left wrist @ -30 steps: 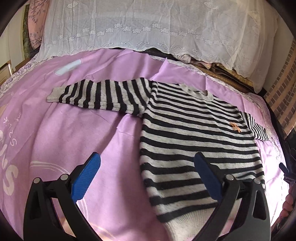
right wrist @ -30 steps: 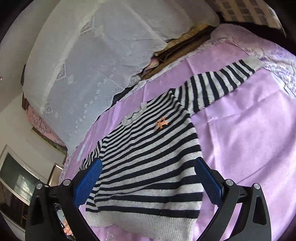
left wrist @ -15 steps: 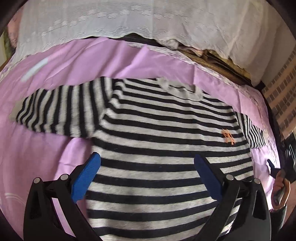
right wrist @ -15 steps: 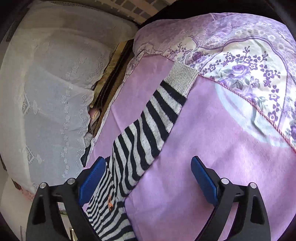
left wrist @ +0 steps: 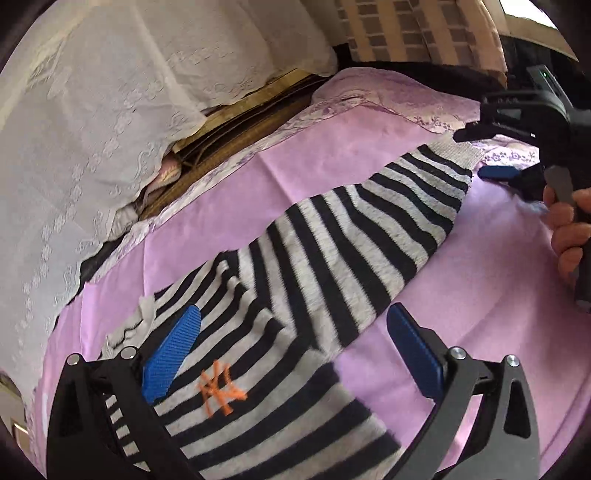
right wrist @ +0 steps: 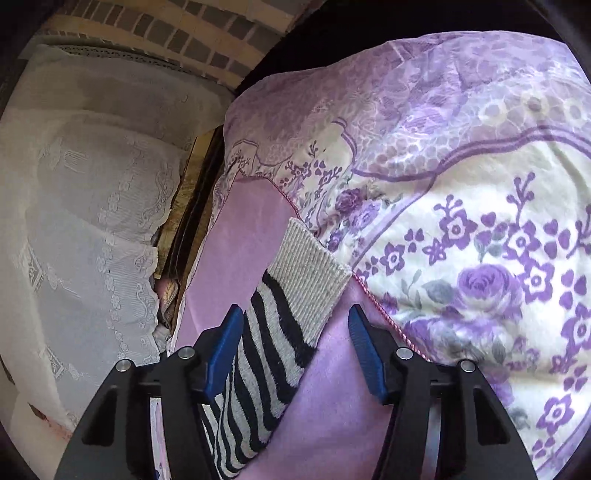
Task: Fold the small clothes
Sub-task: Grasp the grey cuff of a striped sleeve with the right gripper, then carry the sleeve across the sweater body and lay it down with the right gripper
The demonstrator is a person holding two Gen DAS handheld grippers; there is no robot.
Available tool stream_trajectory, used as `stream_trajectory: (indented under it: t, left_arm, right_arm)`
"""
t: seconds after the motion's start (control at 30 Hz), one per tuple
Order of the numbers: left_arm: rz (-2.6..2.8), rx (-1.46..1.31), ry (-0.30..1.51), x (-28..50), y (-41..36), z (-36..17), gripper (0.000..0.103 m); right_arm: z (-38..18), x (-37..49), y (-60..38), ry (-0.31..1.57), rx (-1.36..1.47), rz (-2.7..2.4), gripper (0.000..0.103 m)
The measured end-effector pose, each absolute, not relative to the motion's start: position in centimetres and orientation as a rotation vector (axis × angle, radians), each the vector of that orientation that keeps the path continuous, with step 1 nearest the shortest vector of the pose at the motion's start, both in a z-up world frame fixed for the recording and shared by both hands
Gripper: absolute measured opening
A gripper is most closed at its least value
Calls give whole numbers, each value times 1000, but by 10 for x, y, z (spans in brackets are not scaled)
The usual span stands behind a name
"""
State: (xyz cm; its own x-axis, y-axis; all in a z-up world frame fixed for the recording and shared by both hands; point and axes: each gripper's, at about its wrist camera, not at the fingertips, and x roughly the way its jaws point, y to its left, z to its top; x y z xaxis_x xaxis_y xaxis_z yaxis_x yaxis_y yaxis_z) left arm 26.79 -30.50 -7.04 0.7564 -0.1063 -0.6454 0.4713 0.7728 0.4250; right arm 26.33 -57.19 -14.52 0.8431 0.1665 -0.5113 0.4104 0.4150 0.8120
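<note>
A small black-and-grey striped sweater [left wrist: 332, 258] with an orange logo [left wrist: 219, 387] lies flat on a pink sheet [left wrist: 480, 295]. My left gripper [left wrist: 295, 350] hangs open over the chest and shoulder, pads clear of the knit. One sleeve [right wrist: 266, 354] runs out to a grey ribbed cuff [right wrist: 310, 266]. My right gripper [right wrist: 295, 349] straddles that sleeve just behind the cuff. Its jaws are closing with the sleeve between them; the right pad still stands apart from the cloth. In the left wrist view the right gripper [left wrist: 472, 155] sits at the cuff, held by a hand [left wrist: 569, 229].
A purple floral quilt [right wrist: 480, 240] lies beyond the cuff, at the pink sheet's edge. A white lace cover [left wrist: 110, 129] drapes along the far side, with brown boards [left wrist: 240, 125] beneath it. A brick wall [right wrist: 177, 33] stands behind.
The left gripper swept sideways from the sweater's body toward its shoulder and sleeve, rolling as it went. The right gripper came down onto the sleeve near the cuff and its jaws narrowed.
</note>
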Motion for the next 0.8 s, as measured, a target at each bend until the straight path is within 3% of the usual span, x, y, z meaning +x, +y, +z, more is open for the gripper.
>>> stream_trajectory:
  t: [0.1,0.17,0.2,0.23,0.3,0.4,0.6,0.8]
  left_arm:
    - [-352,600,657,284,-328,-89,94]
    - [-373,587,711,293,-334,-107,82]
    - [-391,576,736,296,-334,-112,79]
    - [-409,543,738,296,-332,-108,76]
    - [-449,487,768,299,-325,-107,67]
    - [-484,443,769,296,-320,-105,60]
    - [-628,238,797,297,-298,-92,60]
    - [-754,-89,857,311,-257,-65,77]
  right_arm:
    - [-145,279,-574,606,1058,-163,60]
    - [-143,285,-571,623,1017,-165,58]
    - [-142,286,-571,624,1007,-169,51]
    - [-143,285,-571,625,1003,-188,33]
    - [-149,280,-578,622,1041,-214,9]
    - [-152,269,-585,577,1126,-194,8]
    - [-110,250,-567,464,1037,-142,8]
    - [-49,250,-495,440,735,0,8]
